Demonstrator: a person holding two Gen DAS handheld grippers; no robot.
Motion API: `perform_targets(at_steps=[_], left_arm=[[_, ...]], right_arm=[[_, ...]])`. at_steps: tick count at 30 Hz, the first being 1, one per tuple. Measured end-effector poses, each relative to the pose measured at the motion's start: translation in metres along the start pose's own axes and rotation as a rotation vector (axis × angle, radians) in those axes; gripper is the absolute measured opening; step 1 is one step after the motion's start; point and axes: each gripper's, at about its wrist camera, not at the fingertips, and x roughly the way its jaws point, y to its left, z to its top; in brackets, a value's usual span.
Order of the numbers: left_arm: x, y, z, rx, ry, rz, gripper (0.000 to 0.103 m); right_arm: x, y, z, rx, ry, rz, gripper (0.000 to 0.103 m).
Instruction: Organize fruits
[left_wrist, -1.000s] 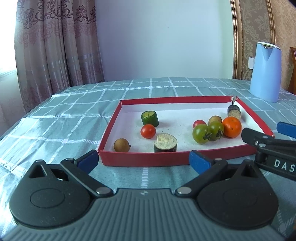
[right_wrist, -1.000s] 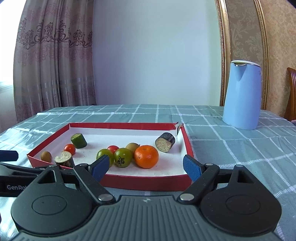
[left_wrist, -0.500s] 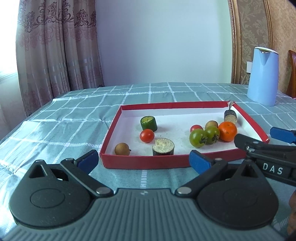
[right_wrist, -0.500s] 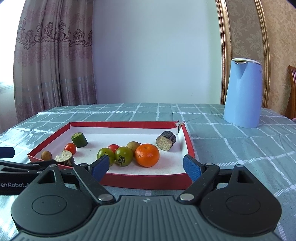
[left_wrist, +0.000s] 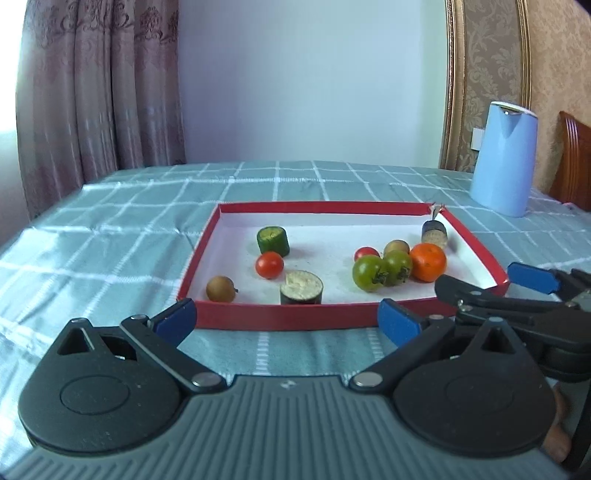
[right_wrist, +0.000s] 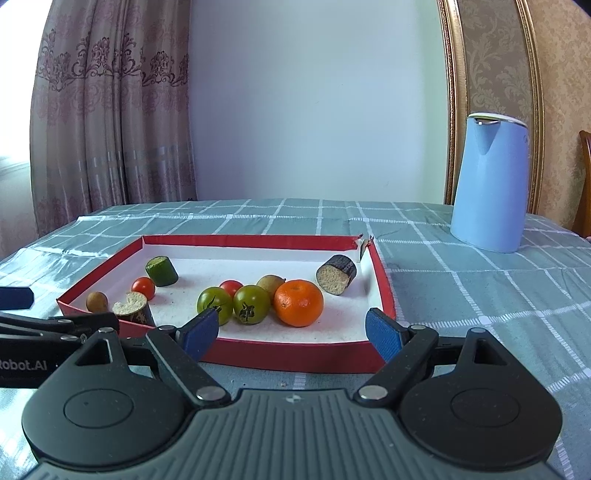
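Left gripper (left_wrist: 286, 319): jaws wide, empty, short of the red tray (left_wrist: 258, 319).
Fruit: in the tray; orange (right_wrist: 298, 302) at its 4 o'clock.
Right gripper (right_wrist: 291, 332): wide, empty.
Risk: round fruit may roll from a glancing pinch.
Writing: "Robot.AI" on the left gripper's side.

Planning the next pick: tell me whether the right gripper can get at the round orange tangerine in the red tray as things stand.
Probably yes. The right gripper stands open just outside the red tray's low near wall, and the round orange tangerine lies just beyond it; only a green tomato touches its left side.
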Motion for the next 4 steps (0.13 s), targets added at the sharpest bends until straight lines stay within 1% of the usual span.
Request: perform_targets(at_steps=[4], left_arm=[[0.0017, -0.0033, -0.0049, 0.036, -0.016, 0.048, 0.103]], right_arm=[[0.0015, 0.0012, -0.0012, -0.005, 0.025, 0.005, 0.087]])
